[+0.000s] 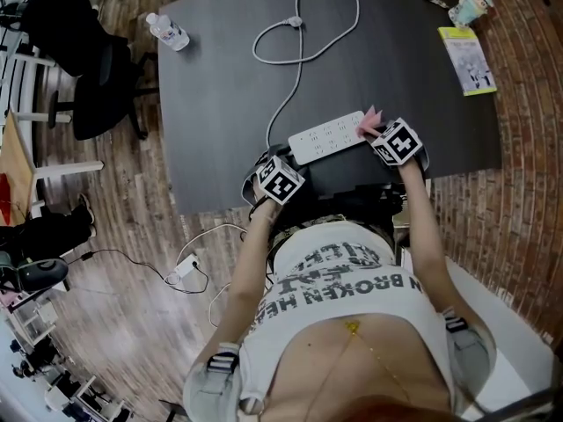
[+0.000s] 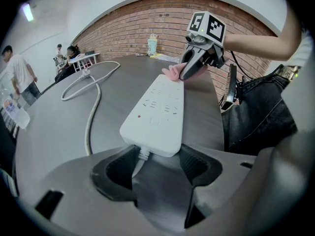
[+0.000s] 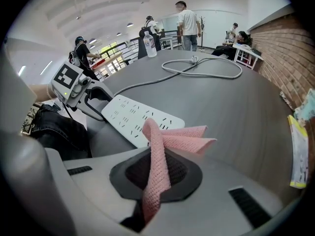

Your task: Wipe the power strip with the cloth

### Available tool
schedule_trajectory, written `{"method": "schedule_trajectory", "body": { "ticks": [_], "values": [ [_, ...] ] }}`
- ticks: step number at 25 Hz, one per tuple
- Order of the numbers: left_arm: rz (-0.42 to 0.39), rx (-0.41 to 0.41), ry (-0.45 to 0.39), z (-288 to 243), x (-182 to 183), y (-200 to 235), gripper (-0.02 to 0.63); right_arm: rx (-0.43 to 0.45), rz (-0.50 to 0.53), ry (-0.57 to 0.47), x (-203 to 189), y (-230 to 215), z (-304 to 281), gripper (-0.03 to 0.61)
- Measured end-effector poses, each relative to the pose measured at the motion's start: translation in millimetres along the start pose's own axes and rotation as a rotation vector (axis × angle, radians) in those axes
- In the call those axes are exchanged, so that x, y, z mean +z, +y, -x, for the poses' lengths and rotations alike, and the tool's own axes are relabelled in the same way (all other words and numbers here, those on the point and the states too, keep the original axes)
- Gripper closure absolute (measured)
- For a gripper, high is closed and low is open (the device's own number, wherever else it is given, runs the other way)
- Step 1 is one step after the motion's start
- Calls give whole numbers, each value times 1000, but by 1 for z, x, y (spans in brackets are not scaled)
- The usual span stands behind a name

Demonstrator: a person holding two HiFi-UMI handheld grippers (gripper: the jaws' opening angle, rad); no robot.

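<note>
A white power strip (image 1: 327,136) lies near the front edge of the dark table (image 1: 220,77). Its cord (image 1: 299,25) loops toward the far side. My left gripper (image 2: 152,156) has its jaws on either side of the strip's cord end (image 2: 155,109) and grips it. My right gripper (image 3: 161,155) is shut on a pink cloth (image 3: 160,141). The cloth's free folds rest at the strip's other end (image 3: 133,117). In the head view the cloth (image 1: 369,123) sits at the strip's right end, by the right gripper (image 1: 376,135); the left gripper (image 1: 295,165) is at the left end.
A water bottle (image 1: 167,32) lies at the table's far left corner. A cup (image 1: 471,7) and a yellow booklet (image 1: 466,60) sit at the far right. A black chair (image 1: 97,77) stands left of the table. People stand in the background (image 3: 187,18).
</note>
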State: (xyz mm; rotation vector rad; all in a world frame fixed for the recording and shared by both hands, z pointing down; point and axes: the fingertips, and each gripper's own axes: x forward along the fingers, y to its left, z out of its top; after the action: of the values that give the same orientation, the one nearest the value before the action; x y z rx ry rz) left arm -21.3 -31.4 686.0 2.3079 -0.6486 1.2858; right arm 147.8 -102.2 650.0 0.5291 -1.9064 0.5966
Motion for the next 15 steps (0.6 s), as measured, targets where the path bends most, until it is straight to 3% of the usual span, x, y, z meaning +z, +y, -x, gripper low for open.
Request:
{"method": "schedule_trajectory", "body": {
  "ticks": [15],
  "values": [
    [0, -1, 6, -2, 0, 0, 350, -43, 25, -3, -2, -1, -1, 561]
  ]
}}
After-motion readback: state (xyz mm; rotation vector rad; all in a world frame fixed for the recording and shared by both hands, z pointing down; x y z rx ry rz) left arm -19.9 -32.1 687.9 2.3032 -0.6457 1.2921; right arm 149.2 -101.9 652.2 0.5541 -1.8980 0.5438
